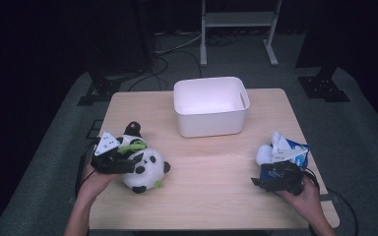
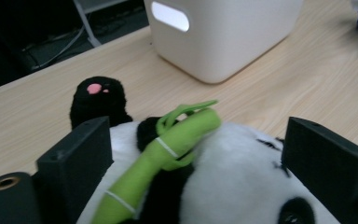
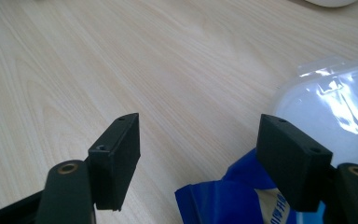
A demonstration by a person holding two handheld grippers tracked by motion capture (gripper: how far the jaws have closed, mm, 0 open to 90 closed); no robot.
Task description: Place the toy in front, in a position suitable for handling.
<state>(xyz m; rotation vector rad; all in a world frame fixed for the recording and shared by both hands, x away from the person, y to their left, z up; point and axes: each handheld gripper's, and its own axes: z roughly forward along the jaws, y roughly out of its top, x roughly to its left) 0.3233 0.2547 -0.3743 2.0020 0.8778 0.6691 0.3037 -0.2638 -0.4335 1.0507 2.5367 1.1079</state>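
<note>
Dim room beyond a softly lit table (image 1: 216, 167), glare on the plastic bag (image 3: 335, 102), slightly soft close-ups

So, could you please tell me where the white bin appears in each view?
High view: the white bin stands at the table's far middle.
Left gripper view: top centre, beyond the panda plush.
Right gripper view: a white sliver at the top right edge may be its base.
Shared landmark: the wooden table.
</note>
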